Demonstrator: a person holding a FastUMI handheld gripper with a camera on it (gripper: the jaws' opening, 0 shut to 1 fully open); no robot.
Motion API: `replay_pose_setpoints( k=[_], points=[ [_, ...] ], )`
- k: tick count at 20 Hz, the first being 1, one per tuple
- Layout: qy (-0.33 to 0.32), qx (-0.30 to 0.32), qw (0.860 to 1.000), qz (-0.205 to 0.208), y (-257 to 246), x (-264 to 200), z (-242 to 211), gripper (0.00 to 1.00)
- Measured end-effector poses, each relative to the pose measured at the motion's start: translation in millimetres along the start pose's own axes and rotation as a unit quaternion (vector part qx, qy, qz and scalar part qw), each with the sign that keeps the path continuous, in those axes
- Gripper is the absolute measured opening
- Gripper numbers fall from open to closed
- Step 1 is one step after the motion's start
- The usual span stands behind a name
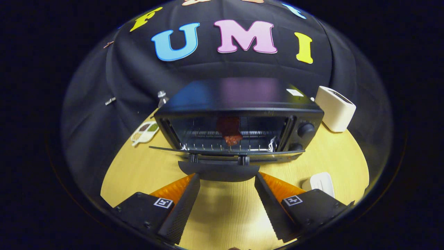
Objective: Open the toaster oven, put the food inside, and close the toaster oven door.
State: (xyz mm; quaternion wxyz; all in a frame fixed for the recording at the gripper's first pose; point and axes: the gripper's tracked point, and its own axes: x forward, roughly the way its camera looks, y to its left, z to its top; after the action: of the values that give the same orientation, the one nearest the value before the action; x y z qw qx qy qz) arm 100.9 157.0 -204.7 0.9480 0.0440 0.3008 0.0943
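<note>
A black toaster oven (242, 100) stands on the wooden table (145, 170), straight ahead of my fingers. Its door (225, 151) hangs open, lying flat toward me, with the door handle (218, 171) just beyond my fingertips. A reddish-brown piece of food (230, 133) rests on the wire rack (208, 136) inside the oven. My gripper (227, 178) is open, its fingers spread wide on either side of the handle, nothing between them.
A white slot toaster (335, 108) stands to the right of the oven. A small white object (321, 183) lies on the table by my right finger. A divided dish (145, 132) and a small bottle (161, 98) sit left of the oven.
</note>
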Motion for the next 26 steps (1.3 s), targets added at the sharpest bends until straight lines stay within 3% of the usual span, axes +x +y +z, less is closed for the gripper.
replay_pose_setpoints(
  k=[5, 10, 16, 21, 26],
  points=[
    [-0.065, -0.001, 0.998, -0.006, -3, -12, 74, 0.99],
    [-0.141, 0.021, 0.990, 0.005, -18, -57, 141, 0.99],
    [-0.233, 0.017, 0.971, -0.044, -83, -126, 215, 0.98],
    [-0.267, 0.019, 0.959, -0.089, -139, -184, 213, 0.98],
    [-0.244, 0.034, 0.961, -0.124, -179, -208, 176, 0.98]
  ],
)
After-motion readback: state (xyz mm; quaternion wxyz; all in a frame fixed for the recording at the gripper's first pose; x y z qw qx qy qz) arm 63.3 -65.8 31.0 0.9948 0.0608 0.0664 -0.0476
